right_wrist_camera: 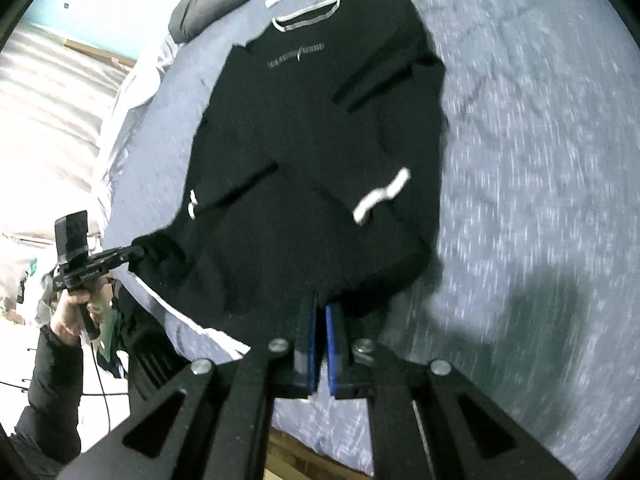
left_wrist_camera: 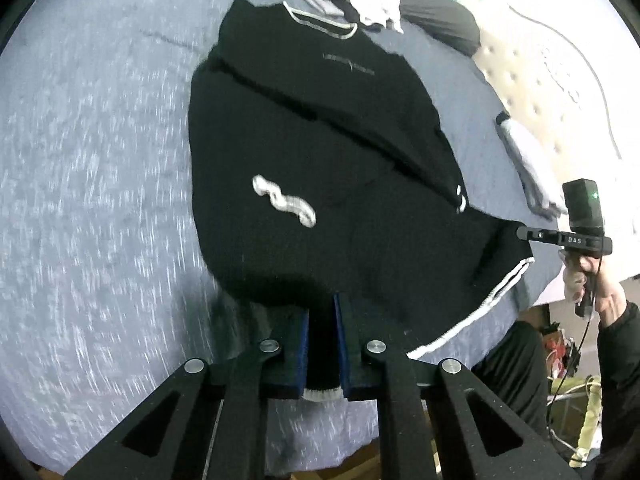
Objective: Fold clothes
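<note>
Black knit fills the left wrist view: the sweater (left_wrist_camera: 312, 152) lies flat on the grey bed (left_wrist_camera: 100, 160), sleeves folded in, and the left tongs (left_wrist_camera: 322, 312) are clamped on its hem. Off to the side, the right tongs (left_wrist_camera: 524, 234) pinch the other hem corner.

From the right wrist view, the right tongs (right_wrist_camera: 321, 316) grip the same hem, pads nearly together. Judging by this, the bottom-to-collar fold is in hand; next, both corners need lifting evenly toward the collar (right_wrist_camera: 308, 18).

bed: grey cover (left_wrist_camera: 100, 160) | pillow: dark grey (left_wrist_camera: 440, 20), at far end | headboard: cream, buttoned (left_wrist_camera: 532, 92) | wall: light green (right_wrist_camera: 100, 12)
</note>
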### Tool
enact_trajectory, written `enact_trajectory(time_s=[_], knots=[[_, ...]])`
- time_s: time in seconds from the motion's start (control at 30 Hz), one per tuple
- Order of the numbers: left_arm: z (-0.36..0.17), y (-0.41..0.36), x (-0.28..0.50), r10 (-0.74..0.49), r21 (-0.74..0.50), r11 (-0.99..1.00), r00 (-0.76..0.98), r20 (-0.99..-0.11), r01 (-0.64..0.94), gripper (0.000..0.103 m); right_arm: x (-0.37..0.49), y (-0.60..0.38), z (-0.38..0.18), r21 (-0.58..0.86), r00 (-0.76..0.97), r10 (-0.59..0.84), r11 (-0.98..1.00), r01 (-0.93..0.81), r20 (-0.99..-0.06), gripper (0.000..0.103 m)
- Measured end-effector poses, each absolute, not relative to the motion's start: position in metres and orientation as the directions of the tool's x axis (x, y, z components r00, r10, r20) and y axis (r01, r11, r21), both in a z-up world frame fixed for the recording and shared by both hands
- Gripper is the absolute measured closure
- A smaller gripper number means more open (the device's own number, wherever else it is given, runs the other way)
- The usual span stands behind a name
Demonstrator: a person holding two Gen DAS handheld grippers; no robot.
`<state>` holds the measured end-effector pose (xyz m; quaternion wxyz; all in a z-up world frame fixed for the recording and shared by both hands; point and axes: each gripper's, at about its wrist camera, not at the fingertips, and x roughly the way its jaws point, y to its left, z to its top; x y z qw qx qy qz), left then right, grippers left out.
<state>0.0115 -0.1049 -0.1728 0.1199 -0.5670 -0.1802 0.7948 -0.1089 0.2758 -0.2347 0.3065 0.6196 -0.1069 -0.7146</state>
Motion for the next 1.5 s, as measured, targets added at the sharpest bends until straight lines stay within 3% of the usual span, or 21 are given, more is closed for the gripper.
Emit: enact_trajectory(time_s=[0.4,0.8,1.33,1.5], knots=[[-0.140,-0.149,-0.108,0.381,-0.448,-0.892,-0.429,-0.819,0.064,0.093,-0.222,0.280,-0.201,0.559,-0.158,-0.607,-0.786,0.266,-0.779,0.099],[-0.143,-0.192,-0.259,0.379,-0.470,-0.877,-0.458,-0.804,0.099,0.094,-0.363,0.261,-0.193,0.544,-0.228,-0.596,-0.800,0.251,-0.770,0.100],[-0.198,-0.223,-0.388,0.311,-0.430,-0.884,-0.459,-0.832,0.182,0.094,-0.495,0.253,-0.253,0.544,-0.301,-0.562,-0.826,0.151,-0.770,0.100],[-0.219,-0.230,-0.390,0.302,-0.459,-0.855,-0.488,-0.819,0.242,0.085,-0.498,0.253,-0.277,0.565,-0.333,-0.566,-0.818,0.112,-0.754,0.099]])
